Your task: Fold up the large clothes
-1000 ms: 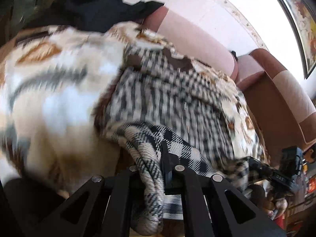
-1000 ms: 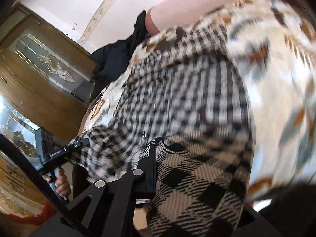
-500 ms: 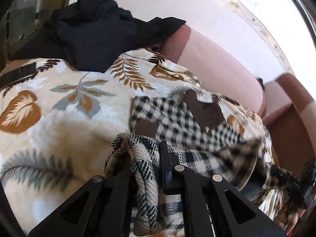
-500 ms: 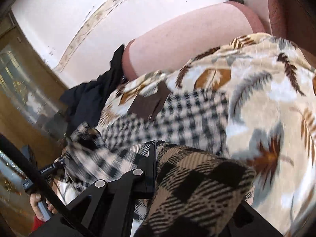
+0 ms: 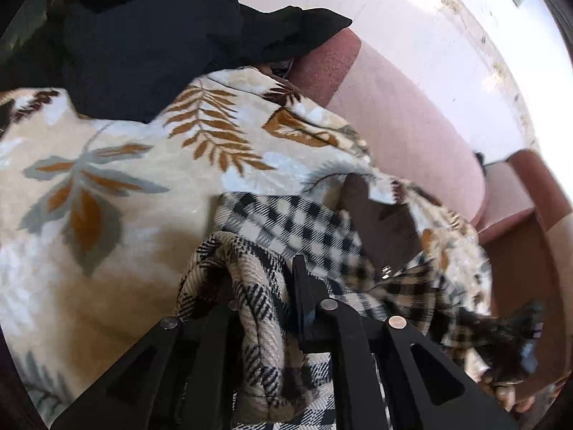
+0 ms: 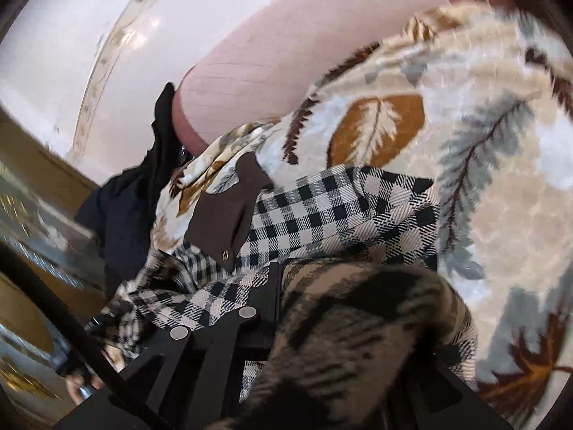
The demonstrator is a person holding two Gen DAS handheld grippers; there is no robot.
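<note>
My left gripper [image 5: 283, 286] has a thick roll of the checked garment [image 5: 301, 229] pinched between its fingers, though they're easing apart right now with the cloth between them. My right gripper [image 6: 322, 286] is pinching another bunched fold of that same garment, its fingers easing apart too. The garment lies folded over on the leaf-patterned blanket [image 5: 118, 165] covering the pink sofa [image 5: 412, 132], its brown patch [image 6: 229, 215] on the far side, with dark clothing [image 5: 150, 43] heaped far left.
</note>
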